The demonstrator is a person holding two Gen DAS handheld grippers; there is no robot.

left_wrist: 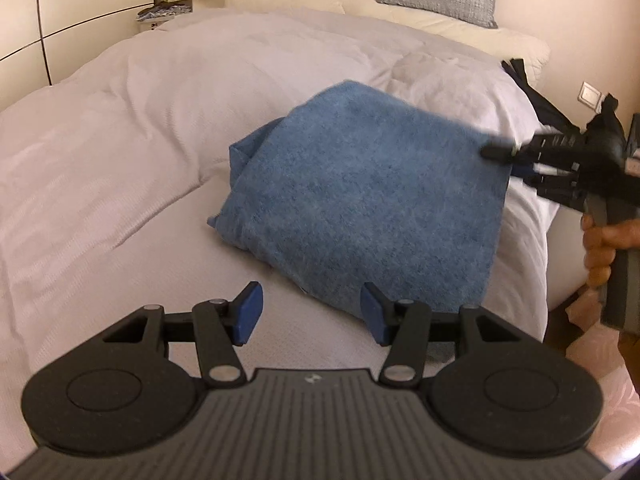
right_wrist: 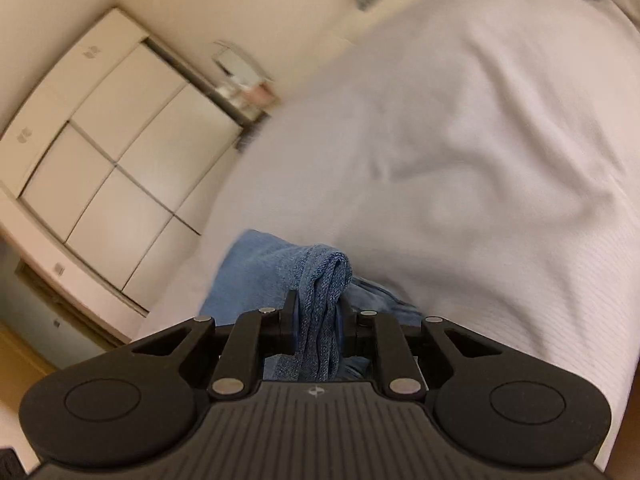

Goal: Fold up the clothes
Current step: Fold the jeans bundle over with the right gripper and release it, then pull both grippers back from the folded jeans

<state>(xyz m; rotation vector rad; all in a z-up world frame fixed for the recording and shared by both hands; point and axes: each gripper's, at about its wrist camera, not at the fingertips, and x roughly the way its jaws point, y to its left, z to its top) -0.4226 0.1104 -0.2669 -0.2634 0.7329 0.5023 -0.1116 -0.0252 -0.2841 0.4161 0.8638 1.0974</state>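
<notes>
Folding | folded blue terry-cloth garment (left_wrist: 360, 184) lies just ahead of released left claw (left_wrist: 311, 312) | far edge is pinched by right claw (right_wrist: 316, 320) on white quilted bed (left_wrist: 120, 140)

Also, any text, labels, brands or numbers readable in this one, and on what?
None readable.
Small white emblem on the left gripper body: a mark, no letters.
The same emblem on the right gripper body: no letters.
Small marks on the cabinets: too blurred to read.
</notes>
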